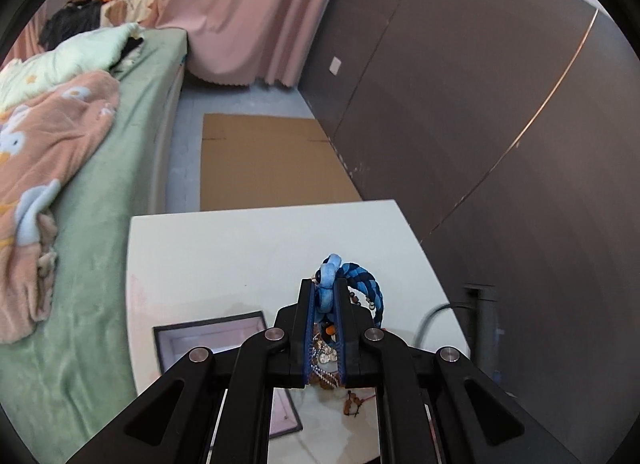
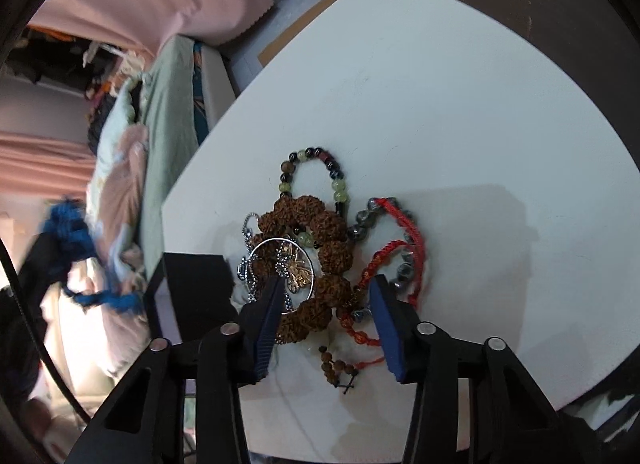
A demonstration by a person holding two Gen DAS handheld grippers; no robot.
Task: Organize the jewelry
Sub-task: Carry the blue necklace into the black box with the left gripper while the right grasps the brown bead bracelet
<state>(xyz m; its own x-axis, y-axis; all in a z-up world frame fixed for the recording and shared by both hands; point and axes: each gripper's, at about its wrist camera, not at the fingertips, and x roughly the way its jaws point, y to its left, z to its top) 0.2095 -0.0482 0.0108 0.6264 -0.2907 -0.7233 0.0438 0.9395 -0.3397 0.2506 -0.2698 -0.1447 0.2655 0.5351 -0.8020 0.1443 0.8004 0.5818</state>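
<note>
My left gripper [image 1: 324, 284] is shut on a blue braided bracelet [image 1: 362, 278], lifted above the white table [image 1: 224, 256]. The same blue bracelet [image 2: 68, 232] shows blurred at the far left of the right wrist view. My right gripper [image 2: 327, 280] stands open over a jewelry pile, its jaws either side of a brown knobbly bead bracelet [image 2: 332, 252]. Its left finger [image 2: 268, 316] overlaps a silver hoop with a gold charm [image 2: 294, 264]; its right finger [image 2: 386, 316] sits beside a red cord bracelet [image 2: 404, 232]. A green and black bead bracelet [image 2: 316, 168] lies behind.
An open dark-rimmed box [image 1: 208, 334] with a pale lining sits on the table's left side, its edge [image 2: 192, 276] close to the pile. A grey bead bracelet [image 2: 368, 220], silver chain [image 2: 248, 264] and small brown bead string [image 2: 336, 364] are tangled in. A green bed [image 1: 100, 224] flanks the table.
</note>
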